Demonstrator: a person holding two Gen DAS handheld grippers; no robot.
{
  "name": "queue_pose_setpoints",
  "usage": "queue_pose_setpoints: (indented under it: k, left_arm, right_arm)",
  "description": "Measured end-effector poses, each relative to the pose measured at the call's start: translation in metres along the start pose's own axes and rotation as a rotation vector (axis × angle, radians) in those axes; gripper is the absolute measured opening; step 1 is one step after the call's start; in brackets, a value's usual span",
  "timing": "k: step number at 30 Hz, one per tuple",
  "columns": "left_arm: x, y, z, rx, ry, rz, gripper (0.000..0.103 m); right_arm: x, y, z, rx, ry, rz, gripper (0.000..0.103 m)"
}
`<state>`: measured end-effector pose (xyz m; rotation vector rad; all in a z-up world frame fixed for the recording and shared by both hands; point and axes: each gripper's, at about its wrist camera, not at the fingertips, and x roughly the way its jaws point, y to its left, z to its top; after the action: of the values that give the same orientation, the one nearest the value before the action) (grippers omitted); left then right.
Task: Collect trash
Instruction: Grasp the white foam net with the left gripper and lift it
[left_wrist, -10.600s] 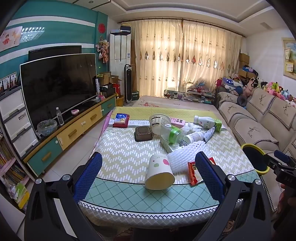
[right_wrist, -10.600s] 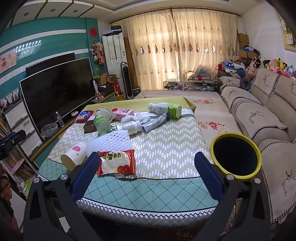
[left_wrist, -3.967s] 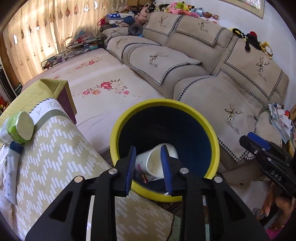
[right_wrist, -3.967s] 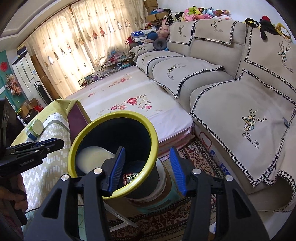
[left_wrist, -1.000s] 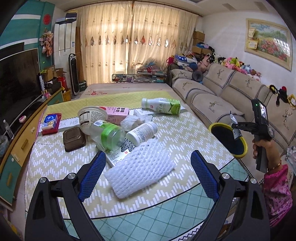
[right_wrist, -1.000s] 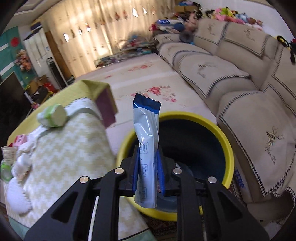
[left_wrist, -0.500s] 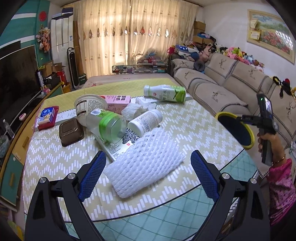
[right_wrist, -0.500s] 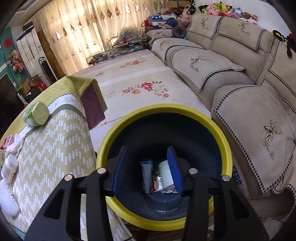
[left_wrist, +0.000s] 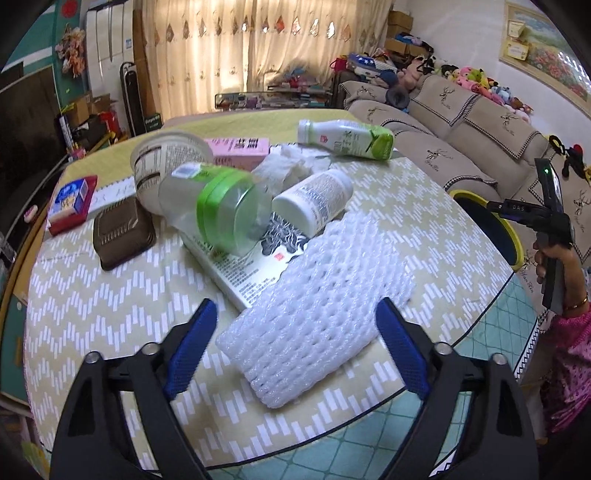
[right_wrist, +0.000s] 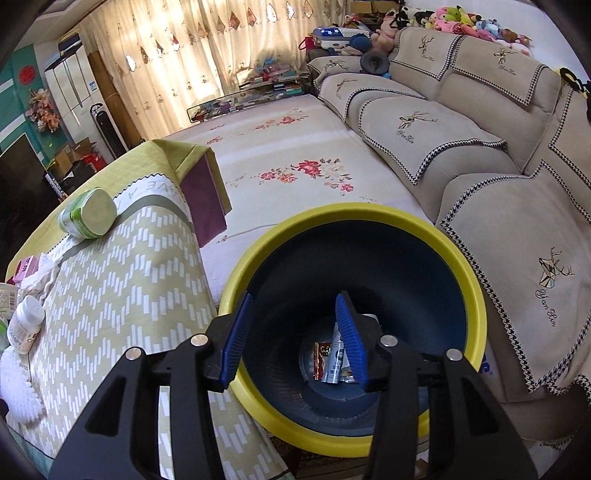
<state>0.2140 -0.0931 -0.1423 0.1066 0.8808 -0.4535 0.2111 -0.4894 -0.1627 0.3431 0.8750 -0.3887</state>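
My left gripper (left_wrist: 295, 347) is open and empty, its blue pads on either side of a white foam net sleeve (left_wrist: 314, 310) lying on the table. Behind it lie a flat printed box (left_wrist: 240, 262), a clear jar with a green band (left_wrist: 218, 210), a white pill bottle (left_wrist: 314, 203), a paper tub (left_wrist: 162, 166), a pink carton (left_wrist: 236, 147) and a green-and-white drink bottle (left_wrist: 347, 138). My right gripper (right_wrist: 293, 332) is open and empty over the yellow-rimmed bin (right_wrist: 476, 295), which holds wrappers (right_wrist: 332, 356) at the bottom.
A brown case (left_wrist: 122, 232) and a red-and-blue box (left_wrist: 70, 199) lie at the table's left. The sofa (right_wrist: 480, 129) runs along the right, beside the bin. The bin rim (left_wrist: 513, 236) shows past the table's right edge, under the right gripper's handle (left_wrist: 550, 225).
My right gripper has let the blue-and-white packet fall into the bin and has opened wider. My left gripper has come down closer to the foam sleeve.
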Motion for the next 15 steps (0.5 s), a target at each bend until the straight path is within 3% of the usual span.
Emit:
queue_pose_setpoints:
  k: [5, 8, 10, 13, 15]
  left_arm:
    - [0.005, 0.003, -0.005, -0.019, 0.026, 0.006, 0.069]
    - [0.004, 0.003, -0.008, -0.025, 0.030, 0.008, 0.052]
    - [0.002, 0.002, -0.011, -0.034, 0.035, -0.005, 0.030]
    - [-0.002, -0.002, -0.017, -0.031, 0.041, -0.019, 0.016]
    - [-0.006, -0.009, -0.021, -0.014, 0.047, -0.032, 0.014]
  right_arm:
    - [-0.001, 0.002, -0.001, -0.004, 0.001, 0.013, 0.046]
    - [-0.003, 0.003, -0.002, -0.007, 0.000, 0.021, 0.046]
    - [-0.005, 0.003, -0.003, -0.007, -0.002, 0.027, 0.046]
    - [-0.009, 0.002, -0.004, -0.003, -0.007, 0.038, 0.046]
    - [-0.013, 0.001, -0.004, 0.000, -0.013, 0.047, 0.046]
